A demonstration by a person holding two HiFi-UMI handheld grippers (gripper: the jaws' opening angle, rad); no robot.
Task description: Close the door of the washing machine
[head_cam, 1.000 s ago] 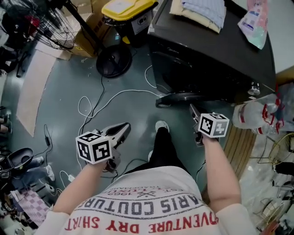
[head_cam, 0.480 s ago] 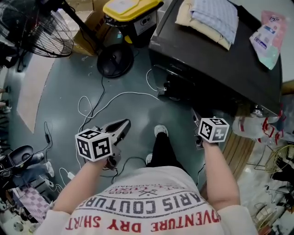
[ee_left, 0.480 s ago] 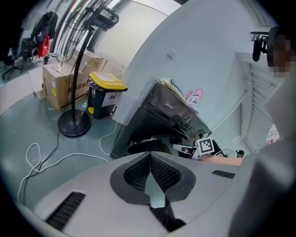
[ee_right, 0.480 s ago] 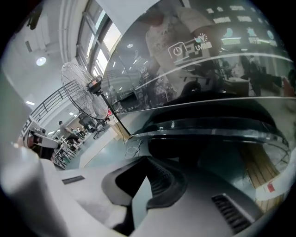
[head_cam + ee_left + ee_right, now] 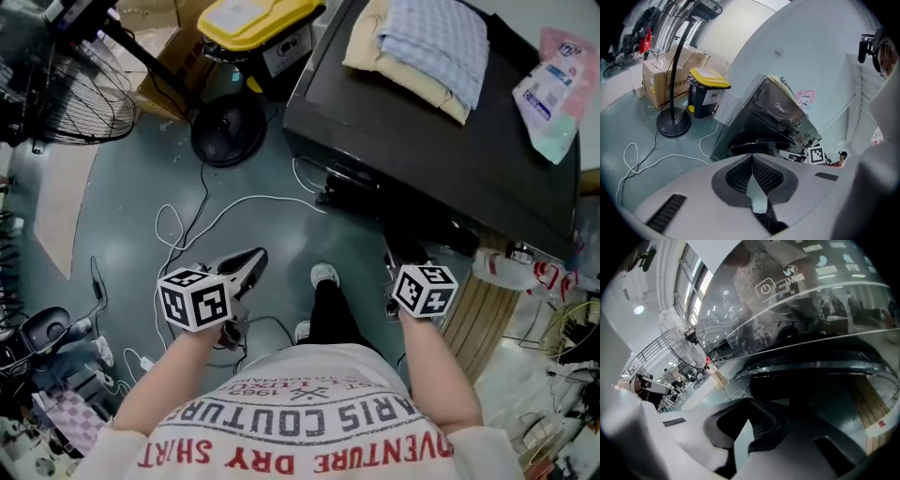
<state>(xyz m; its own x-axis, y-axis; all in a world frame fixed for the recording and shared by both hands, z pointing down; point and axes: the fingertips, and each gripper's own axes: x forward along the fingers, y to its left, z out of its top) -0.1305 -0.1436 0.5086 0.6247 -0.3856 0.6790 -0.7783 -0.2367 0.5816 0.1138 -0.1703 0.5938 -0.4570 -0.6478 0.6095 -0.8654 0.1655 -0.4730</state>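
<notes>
The round dark door of the glossy black washing machine looks almost shut, perhaps not latched, with the right gripper near it and the left gripper well back, both pinched together on nothing.

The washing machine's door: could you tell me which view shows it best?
The left gripper view: it frames the washing machine's front, the door a dark ring. The right gripper view, close up, catches only its curved rim; the head view, a sliver under the top.
</notes>
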